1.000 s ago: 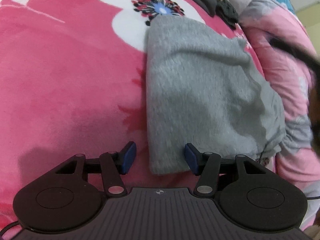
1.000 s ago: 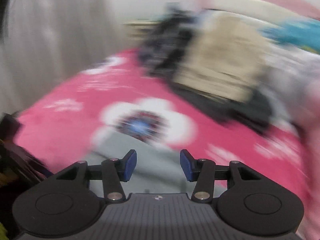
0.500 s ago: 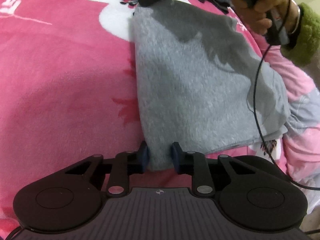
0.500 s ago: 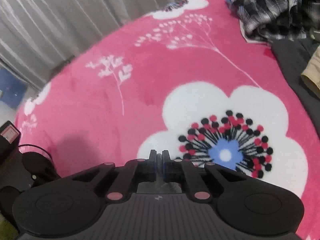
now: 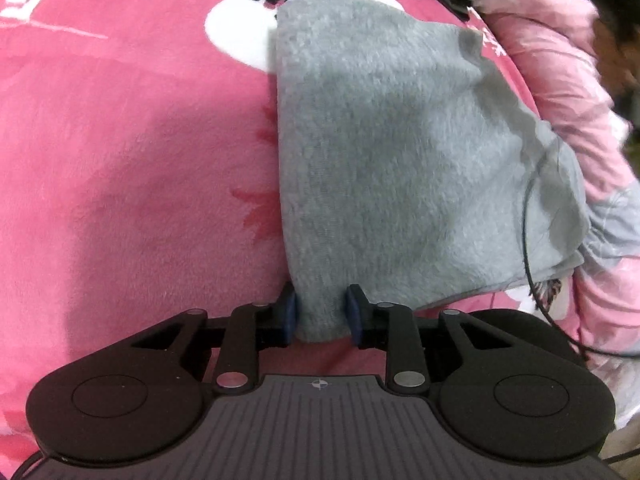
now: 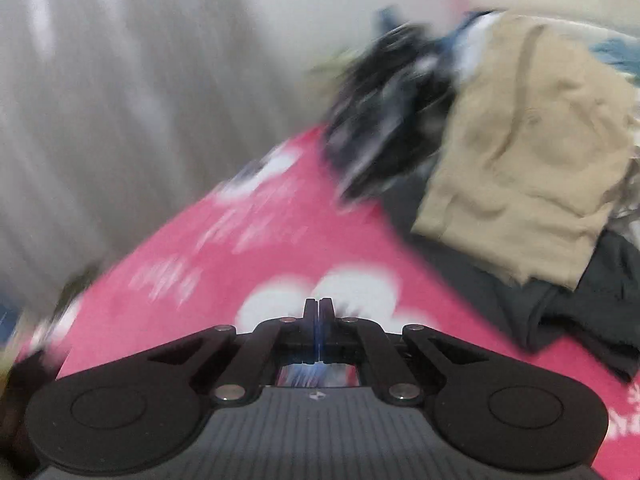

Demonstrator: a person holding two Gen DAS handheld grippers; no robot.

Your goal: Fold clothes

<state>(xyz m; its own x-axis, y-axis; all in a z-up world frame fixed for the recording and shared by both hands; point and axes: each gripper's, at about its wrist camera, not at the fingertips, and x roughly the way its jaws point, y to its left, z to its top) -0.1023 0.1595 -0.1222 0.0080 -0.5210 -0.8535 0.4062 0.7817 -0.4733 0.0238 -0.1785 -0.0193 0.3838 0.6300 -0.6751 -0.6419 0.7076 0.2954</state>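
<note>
Grey garment (image 5: 404,160): a folded, fleecy piece lying flat on the pink flowered blanket (image 5: 132,152) of the bed, its near corner between the fingers of the left tongs (image 5: 320,314).

Left tongs: the blue pads stand on either side of that corner, close to the cloth but with the corner hanging slack between them; the pictures do not settle whether the pads are pressing it or merely bracketing it.

Right tongs (image 6: 319,308): fingers clenched together, nothing visible between them. This view is smeared by motion. It looks away from the grey garment toward a heap of other clothes at the far side of the blanket: a beige garment (image 6: 532,168) on top, a dark grey garment (image 6: 580,312) beneath it, and a blurred dark bundle (image 6: 384,120) beside them.

Around the grey garment: a thin black cable (image 5: 528,216) crosses its right edge, and a crumpled pink quilt (image 5: 560,92) lies just beyond that edge.

Risks, as judged: a corner held by so little fabric may slip free if pulled, letting the layers splay. The cable could snag the right edge and drag the fold askew. Fleece on a plush blanket may cling, so a sideways tug could bunch the piece rather than slide it.
</note>
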